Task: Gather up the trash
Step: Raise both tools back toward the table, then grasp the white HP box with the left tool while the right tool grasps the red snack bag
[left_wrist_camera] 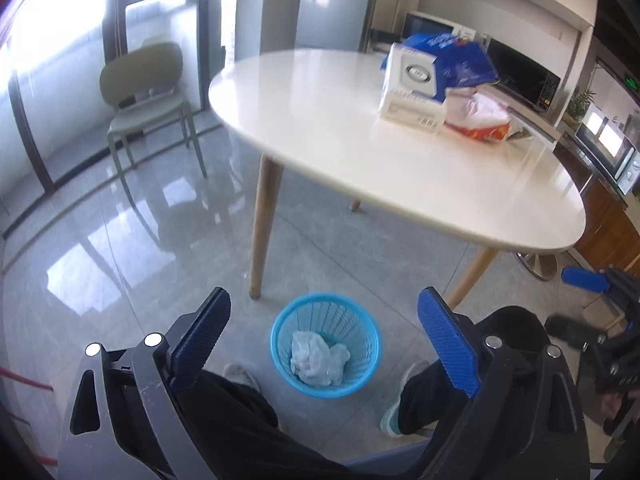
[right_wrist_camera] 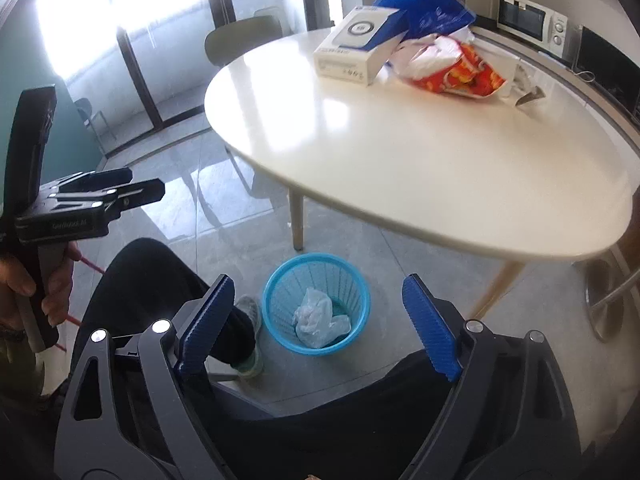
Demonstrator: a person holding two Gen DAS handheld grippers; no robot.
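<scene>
A blue mesh bin stands on the floor under the near edge of the round white table, with a crumpled white plastic bag inside. On the table's far side lie a white-and-blue box, a blue bag and a red-and-white snack wrapper. My left gripper is open and empty above the bin. My right gripper is open and empty above the bin. The box, the wrapper and the left gripper's body show in the right wrist view.
A green chair stands by the window at the left. Wooden table legs flank the bin. The person's legs and shoes are on both sides of it. A counter with microwaves runs along the right.
</scene>
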